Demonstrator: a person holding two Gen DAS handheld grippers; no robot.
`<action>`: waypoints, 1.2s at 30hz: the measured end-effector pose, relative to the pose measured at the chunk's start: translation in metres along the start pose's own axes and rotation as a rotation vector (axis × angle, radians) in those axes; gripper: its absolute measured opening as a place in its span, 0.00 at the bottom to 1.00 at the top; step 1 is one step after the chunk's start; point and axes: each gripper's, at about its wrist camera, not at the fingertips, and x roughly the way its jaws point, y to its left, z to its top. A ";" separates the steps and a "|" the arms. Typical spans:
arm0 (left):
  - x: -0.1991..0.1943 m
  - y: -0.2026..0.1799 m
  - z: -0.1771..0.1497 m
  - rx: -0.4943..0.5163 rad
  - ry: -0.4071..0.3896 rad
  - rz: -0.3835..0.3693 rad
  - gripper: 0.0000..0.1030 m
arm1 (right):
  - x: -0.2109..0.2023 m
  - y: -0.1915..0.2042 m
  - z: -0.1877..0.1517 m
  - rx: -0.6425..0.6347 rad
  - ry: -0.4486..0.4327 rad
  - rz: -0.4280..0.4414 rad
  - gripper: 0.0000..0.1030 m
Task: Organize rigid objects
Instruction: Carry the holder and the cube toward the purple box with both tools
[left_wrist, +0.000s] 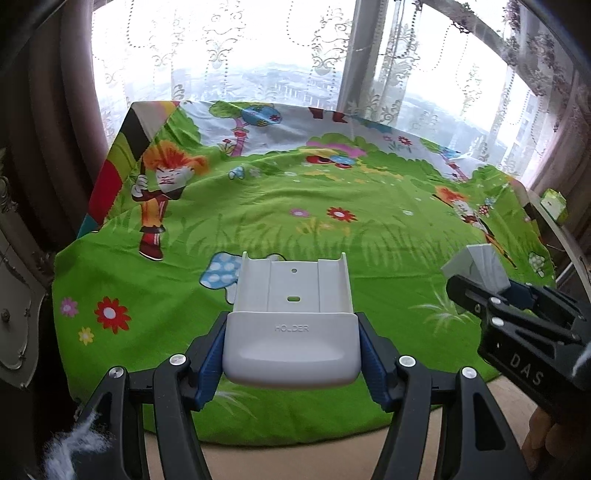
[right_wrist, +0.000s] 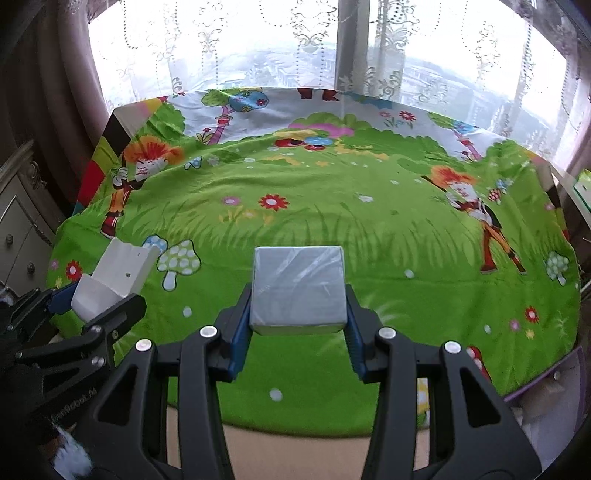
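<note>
My left gripper (left_wrist: 291, 354) is shut on a white plastic holder (left_wrist: 291, 325) marked HOLDER, held above the near edge of the table. The holder also shows at the left of the right wrist view (right_wrist: 110, 280). My right gripper (right_wrist: 298, 321) is shut on a grey box wrapped in clear film (right_wrist: 298, 288), held above the near part of the table. That box and the right gripper also show at the right of the left wrist view (left_wrist: 476, 267). The two grippers are side by side, apart.
The table is covered by a green cartoon-print cloth (left_wrist: 295, 206) with flowers and mushrooms. A window with lace curtains (left_wrist: 258, 55) stands behind. A pale cabinet (right_wrist: 22, 229) is at the left. A green box (left_wrist: 554, 205) sits on a ledge at the right.
</note>
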 end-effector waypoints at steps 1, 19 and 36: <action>-0.001 -0.002 -0.001 0.004 0.000 -0.006 0.62 | -0.002 -0.001 -0.003 0.000 0.002 -0.001 0.47; -0.033 -0.055 -0.037 0.099 0.027 -0.121 0.62 | -0.054 -0.049 -0.061 0.071 0.041 0.010 0.47; -0.059 -0.154 -0.066 0.281 0.069 -0.348 0.62 | -0.124 -0.171 -0.139 0.266 0.076 -0.144 0.47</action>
